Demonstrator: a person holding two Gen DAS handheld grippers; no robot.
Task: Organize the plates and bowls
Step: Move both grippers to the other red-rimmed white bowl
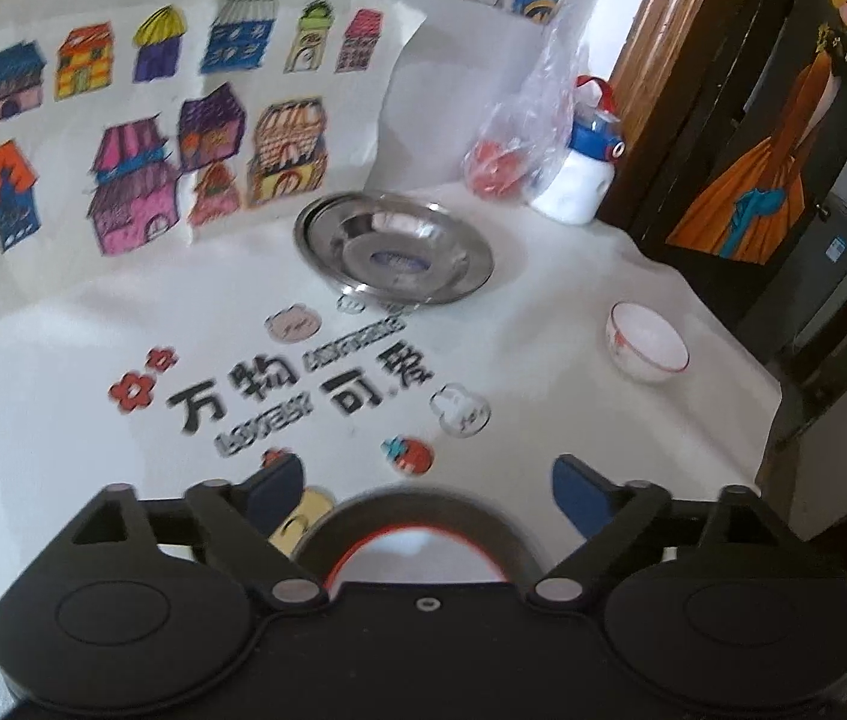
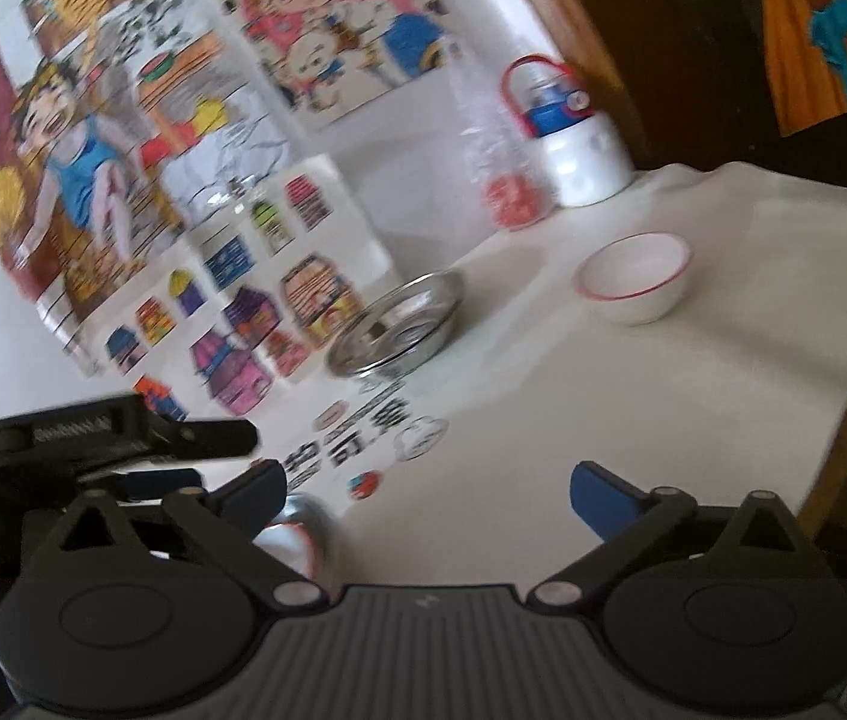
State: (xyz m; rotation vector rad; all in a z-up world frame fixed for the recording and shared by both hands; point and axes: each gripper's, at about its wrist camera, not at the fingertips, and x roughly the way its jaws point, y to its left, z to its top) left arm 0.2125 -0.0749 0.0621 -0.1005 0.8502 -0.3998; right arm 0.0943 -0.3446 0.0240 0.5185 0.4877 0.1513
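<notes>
Both tongs, left [image 1: 426, 489] & right [image 2: 429, 492], hanging spread w/ nothing pinched, near bowl [image 1: 417, 540] resting on surface [image 1: 573, 300], prob freeing up for far bowl [image 2: 636, 282].

left gripper [image 1: 426, 489]: jaws wide, empty | right gripper [image 2: 429, 495]: jaws wide, empty

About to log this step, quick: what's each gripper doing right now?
Left gripper: open, holding nothing, over a bowl.
Right gripper: open, holding nothing.
</notes>
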